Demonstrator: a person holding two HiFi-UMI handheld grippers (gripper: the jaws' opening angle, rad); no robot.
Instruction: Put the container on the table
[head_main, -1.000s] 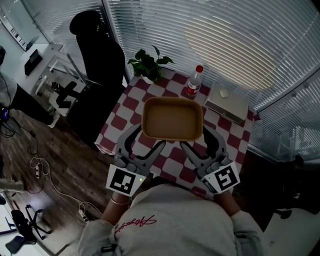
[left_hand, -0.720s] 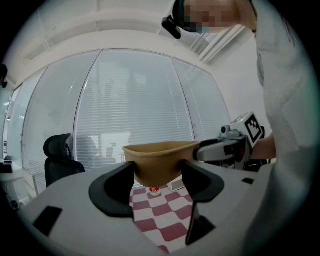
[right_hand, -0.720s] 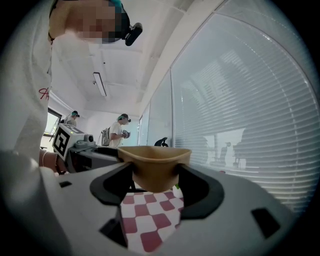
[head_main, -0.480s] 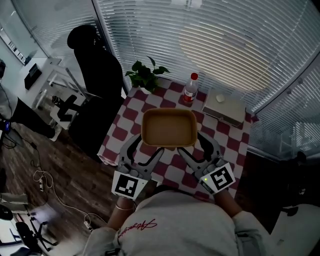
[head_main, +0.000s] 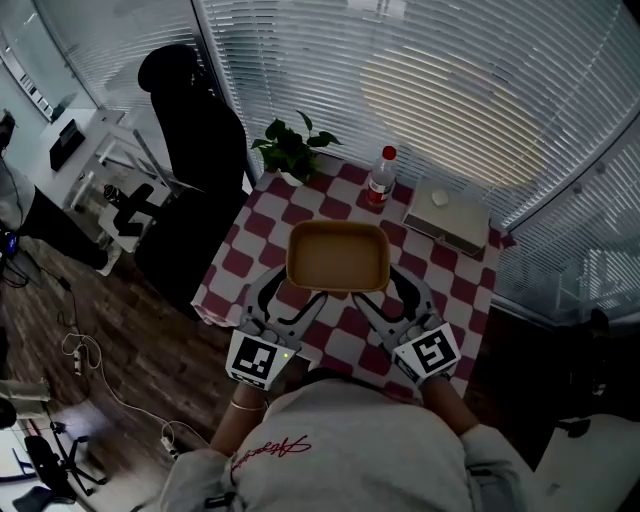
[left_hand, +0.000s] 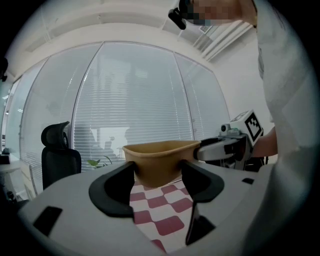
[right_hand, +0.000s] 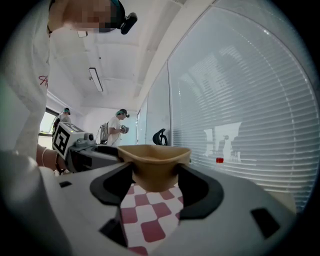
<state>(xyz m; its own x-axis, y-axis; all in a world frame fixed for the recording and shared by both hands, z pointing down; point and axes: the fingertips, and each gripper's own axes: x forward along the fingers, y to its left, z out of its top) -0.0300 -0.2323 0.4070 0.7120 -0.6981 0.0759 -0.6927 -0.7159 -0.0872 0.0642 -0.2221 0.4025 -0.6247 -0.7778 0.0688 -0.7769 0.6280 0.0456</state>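
left gripper and right gripper each clamp a near corner of the tan container, jaws set wide; we hold it over the middle of the checked table.

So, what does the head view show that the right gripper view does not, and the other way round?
Only the head view shows the potted plant, the wooden floor with its cables, and the empty inside of the container. Only the right gripper view shows two people standing far off, a ceiling lamp, and, from the side, the right gripper with its jaws pressed on the container's corner. Both show the container, the checked table, the left gripper and the red-capped bottle.
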